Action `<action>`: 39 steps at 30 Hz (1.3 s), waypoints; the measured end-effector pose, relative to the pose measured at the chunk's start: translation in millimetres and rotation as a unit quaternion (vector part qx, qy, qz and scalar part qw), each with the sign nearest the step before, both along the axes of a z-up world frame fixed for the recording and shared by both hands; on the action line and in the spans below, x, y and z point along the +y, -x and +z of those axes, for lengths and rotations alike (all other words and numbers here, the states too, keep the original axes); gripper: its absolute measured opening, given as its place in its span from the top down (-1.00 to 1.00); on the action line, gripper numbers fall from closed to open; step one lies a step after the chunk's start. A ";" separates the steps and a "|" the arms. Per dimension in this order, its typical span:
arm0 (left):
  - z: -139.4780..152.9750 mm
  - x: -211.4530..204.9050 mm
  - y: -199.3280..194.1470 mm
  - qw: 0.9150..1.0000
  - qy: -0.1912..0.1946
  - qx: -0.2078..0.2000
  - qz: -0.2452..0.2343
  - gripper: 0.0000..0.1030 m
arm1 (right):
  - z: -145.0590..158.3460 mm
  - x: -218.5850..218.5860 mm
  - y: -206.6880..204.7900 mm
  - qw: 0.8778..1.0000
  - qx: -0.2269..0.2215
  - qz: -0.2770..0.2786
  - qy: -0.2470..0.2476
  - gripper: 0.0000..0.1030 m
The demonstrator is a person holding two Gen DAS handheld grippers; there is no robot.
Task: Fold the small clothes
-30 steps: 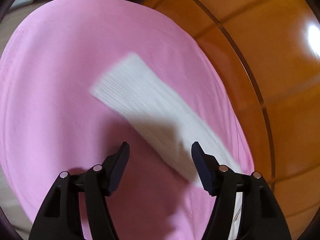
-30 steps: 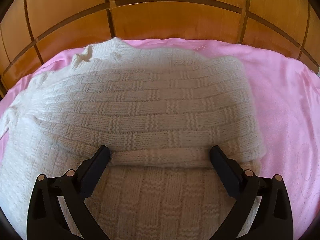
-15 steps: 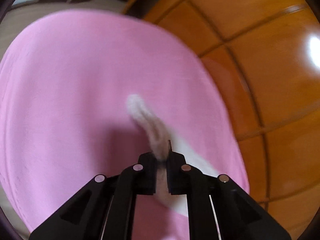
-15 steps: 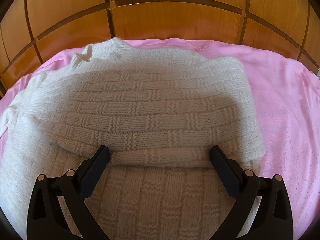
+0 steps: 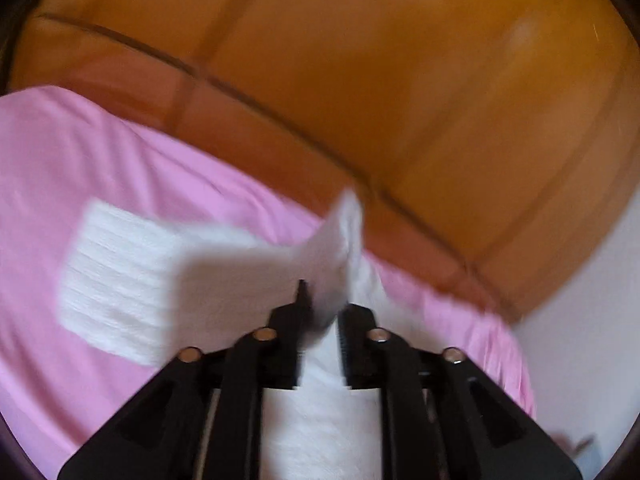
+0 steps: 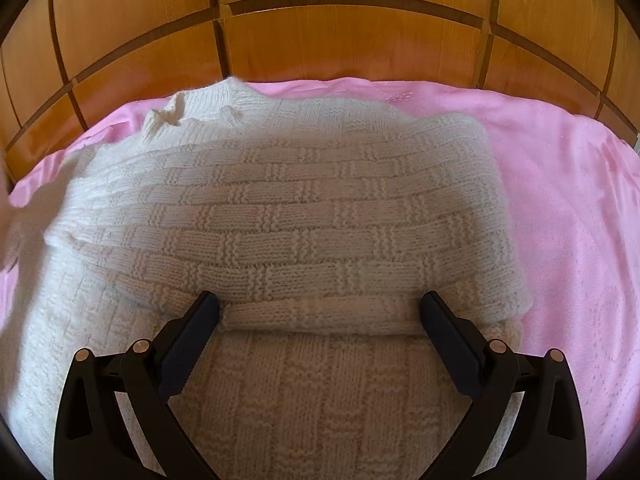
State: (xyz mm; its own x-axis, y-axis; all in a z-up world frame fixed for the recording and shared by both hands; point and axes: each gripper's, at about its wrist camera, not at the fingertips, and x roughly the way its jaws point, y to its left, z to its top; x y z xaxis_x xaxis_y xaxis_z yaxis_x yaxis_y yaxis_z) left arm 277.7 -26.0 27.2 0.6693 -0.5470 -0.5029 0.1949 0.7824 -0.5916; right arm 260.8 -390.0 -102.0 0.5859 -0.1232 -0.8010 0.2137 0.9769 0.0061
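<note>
A white knitted sweater (image 6: 280, 220) lies on a pink bedsheet (image 6: 568, 200), with a wooden panelled headboard (image 6: 340, 44) just behind it. One part is folded over the body. The right gripper (image 6: 320, 320) stands wide over the folded edge, gripping nothing. The left gripper (image 5: 322, 320), narrow, its jaws opening, has a blurred white sleeve (image 5: 120, 280) of the sweater between them.

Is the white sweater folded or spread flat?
Partly folded: one side of the white sweater lies doubled over its body on the pink sheet.
</note>
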 end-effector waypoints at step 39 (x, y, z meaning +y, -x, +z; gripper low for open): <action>-124.4 15.2 93.5 0.986 -0.152 0.066 0.008 0.02 | 173.4 123.4 -61.8 0.957 -0.113 0.182 -0.196 0.89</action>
State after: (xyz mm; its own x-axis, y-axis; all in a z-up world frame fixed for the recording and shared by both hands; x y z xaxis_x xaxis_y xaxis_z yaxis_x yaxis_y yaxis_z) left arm 184.3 -10.8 -97.2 0.5936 -0.3471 -0.7261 0.1184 0.9300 -0.3478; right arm 322.7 -266.6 71.4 0.6969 0.4054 -0.5915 -0.1900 0.8998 0.3928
